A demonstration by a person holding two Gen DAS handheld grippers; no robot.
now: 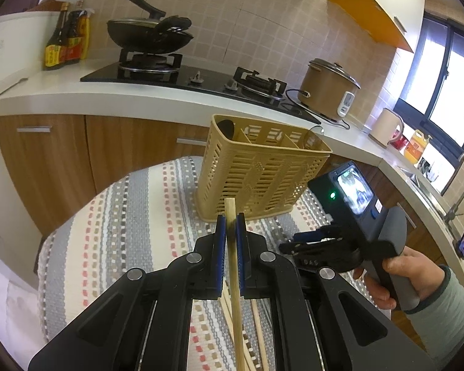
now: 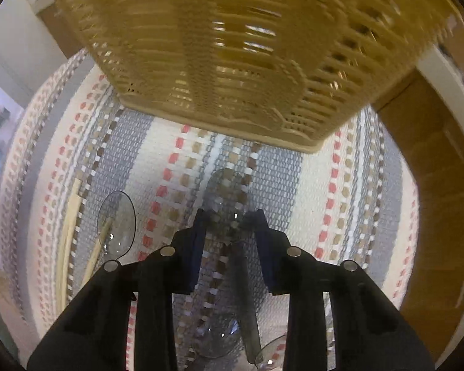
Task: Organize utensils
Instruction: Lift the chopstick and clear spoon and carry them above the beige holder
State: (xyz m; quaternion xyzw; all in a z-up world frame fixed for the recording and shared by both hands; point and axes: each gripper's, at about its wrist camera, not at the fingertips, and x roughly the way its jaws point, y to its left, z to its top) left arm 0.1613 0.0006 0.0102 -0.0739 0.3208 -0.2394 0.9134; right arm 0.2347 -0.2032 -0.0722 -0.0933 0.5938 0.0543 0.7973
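Sorting looks barely begun: the left gripper (image 1: pixel 231 225) clenches one pale wooden chopstick (image 1: pixel 234 266) before the slotted beige plastic caddy (image 1: pixel 259 170), the right gripper (image 2: pixel 229 219) straddles, unclamped, a clear plastic spoon (image 2: pixel 227 198) on the striped woven cloth (image 2: pixel 294 170), and more lie about.

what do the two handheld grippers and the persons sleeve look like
Both grippers are black plastic linkages with round silver pivot pins and dark blue finger pads: the left gripper and the right gripper match. From the left wrist view, the right unit carries a small lit screen, a green light and a grey pistol handle. The sleeve is pale grey-green with a darker cuff.
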